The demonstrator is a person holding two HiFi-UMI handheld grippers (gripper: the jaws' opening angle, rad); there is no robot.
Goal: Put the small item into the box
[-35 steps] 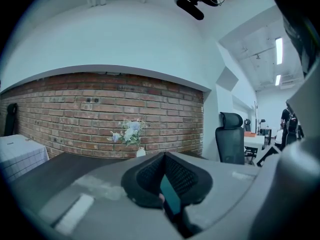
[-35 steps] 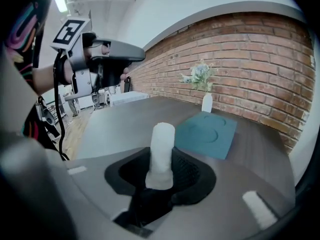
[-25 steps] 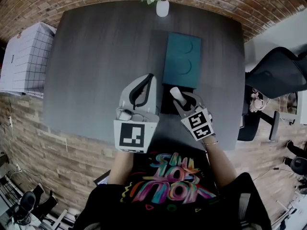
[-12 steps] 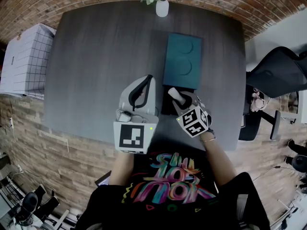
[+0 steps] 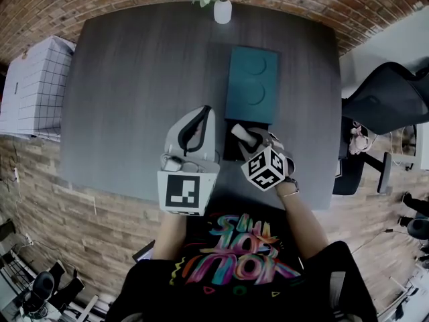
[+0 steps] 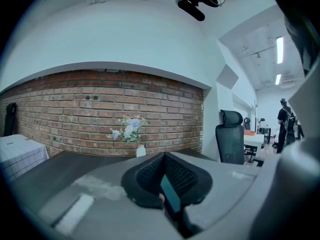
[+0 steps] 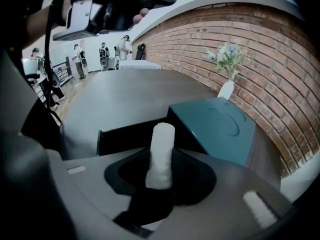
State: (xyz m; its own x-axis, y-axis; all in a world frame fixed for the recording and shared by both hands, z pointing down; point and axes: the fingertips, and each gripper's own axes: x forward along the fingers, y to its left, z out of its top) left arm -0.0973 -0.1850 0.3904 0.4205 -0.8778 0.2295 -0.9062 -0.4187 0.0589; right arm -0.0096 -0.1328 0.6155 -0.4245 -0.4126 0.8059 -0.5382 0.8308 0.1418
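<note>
My right gripper (image 5: 242,135) is shut on a small white roll (image 7: 161,154), which stands up between its jaws. In the head view the white roll (image 5: 239,131) hangs just over the near part of an open black box (image 5: 231,150). In the right gripper view the black box (image 7: 125,134) lies directly beyond the jaws. A teal lid (image 5: 251,86) lies flat on the table against the box's far side, and shows as the teal lid (image 7: 215,126) from the right gripper. My left gripper (image 5: 201,116) hovers left of the box with its jaws together and nothing gripped, as the left gripper (image 6: 167,184) view confirms.
A white vase of flowers (image 5: 222,9) stands at the far edge of the dark grey table (image 5: 134,86). A white gridded case (image 5: 33,82) sits off the table's left side. A black office chair (image 5: 385,102) stands to the right.
My right gripper has sunk toward the black box with the white roll and rolled, so its marker cube shows a different face. The left gripper has stayed put.
</note>
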